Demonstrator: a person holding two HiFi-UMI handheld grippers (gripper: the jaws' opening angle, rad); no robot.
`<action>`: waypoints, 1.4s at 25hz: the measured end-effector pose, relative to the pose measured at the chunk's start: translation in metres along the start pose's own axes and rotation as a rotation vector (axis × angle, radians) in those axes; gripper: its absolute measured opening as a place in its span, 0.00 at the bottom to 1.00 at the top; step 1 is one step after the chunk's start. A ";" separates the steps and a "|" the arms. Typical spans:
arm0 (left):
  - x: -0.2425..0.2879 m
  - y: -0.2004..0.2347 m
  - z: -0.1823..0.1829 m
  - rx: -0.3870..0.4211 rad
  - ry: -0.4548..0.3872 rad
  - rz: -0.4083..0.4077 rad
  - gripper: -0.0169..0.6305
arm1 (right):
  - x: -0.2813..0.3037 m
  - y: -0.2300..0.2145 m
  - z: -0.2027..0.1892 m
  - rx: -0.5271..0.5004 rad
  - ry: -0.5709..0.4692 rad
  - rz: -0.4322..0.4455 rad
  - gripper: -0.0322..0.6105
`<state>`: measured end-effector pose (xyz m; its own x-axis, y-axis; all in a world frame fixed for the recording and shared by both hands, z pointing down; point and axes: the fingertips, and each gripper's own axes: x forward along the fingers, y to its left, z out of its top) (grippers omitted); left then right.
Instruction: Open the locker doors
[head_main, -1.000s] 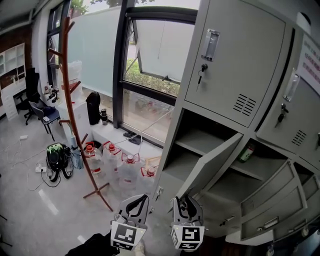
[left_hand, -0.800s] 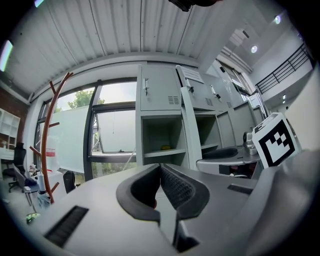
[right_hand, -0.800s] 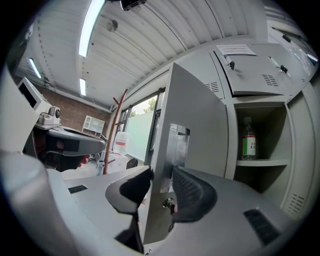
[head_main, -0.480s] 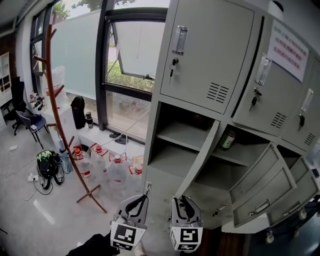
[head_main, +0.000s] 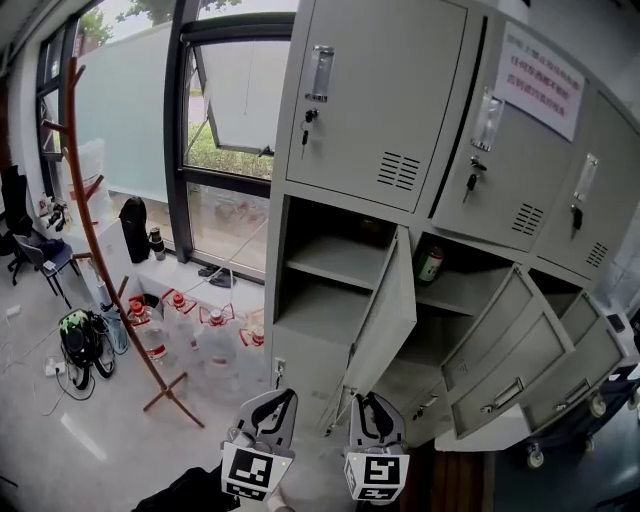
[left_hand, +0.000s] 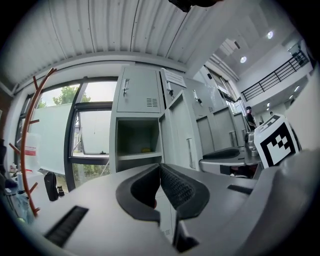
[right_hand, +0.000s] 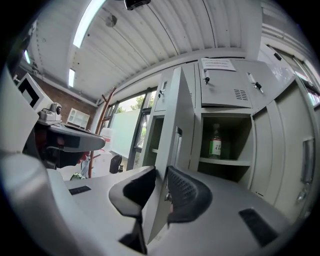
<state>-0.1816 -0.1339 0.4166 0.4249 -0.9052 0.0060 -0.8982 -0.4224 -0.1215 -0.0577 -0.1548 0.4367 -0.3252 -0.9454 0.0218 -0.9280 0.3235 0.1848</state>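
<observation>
A grey locker bank (head_main: 380, 110) fills the head view, its upper doors closed. The lower left door (head_main: 385, 315) stands swung out, edge-on to me. My right gripper (head_main: 372, 405) is at that door's free edge. In the right gripper view the door (right_hand: 170, 130) runs between the jaws. They have just been closing, and the pads now sit against its two faces (right_hand: 161, 185). My left gripper (head_main: 278, 400) hangs beside it, away from the lockers. Its jaws (left_hand: 160, 170) meet at the tips with nothing in them.
Further lower doors (head_main: 500, 350) hang open to the right. A green bottle (head_main: 429, 265) stands on the second compartment's shelf. A red coat stand (head_main: 95, 230), water jugs (head_main: 205, 345) and a backpack (head_main: 78, 340) occupy the floor to the left, under the window.
The lockers have slid left towards the middle of the head view. The lower left door now looks swung further out. Both grippers keep their places at the bottom edge.
</observation>
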 end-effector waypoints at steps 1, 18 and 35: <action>0.000 -0.003 0.001 0.001 -0.001 -0.006 0.06 | -0.003 -0.004 -0.001 0.002 0.003 -0.011 0.19; 0.006 -0.023 0.006 0.009 -0.006 -0.044 0.06 | -0.022 -0.036 -0.002 0.007 -0.012 -0.095 0.15; -0.050 -0.092 0.015 0.024 -0.015 -0.136 0.06 | -0.134 -0.056 -0.005 0.005 0.010 -0.222 0.10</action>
<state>-0.1184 -0.0485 0.4123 0.5447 -0.8386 0.0091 -0.8292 -0.5402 -0.1439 0.0392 -0.0463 0.4286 -0.1105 -0.9938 -0.0088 -0.9777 0.1071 0.1809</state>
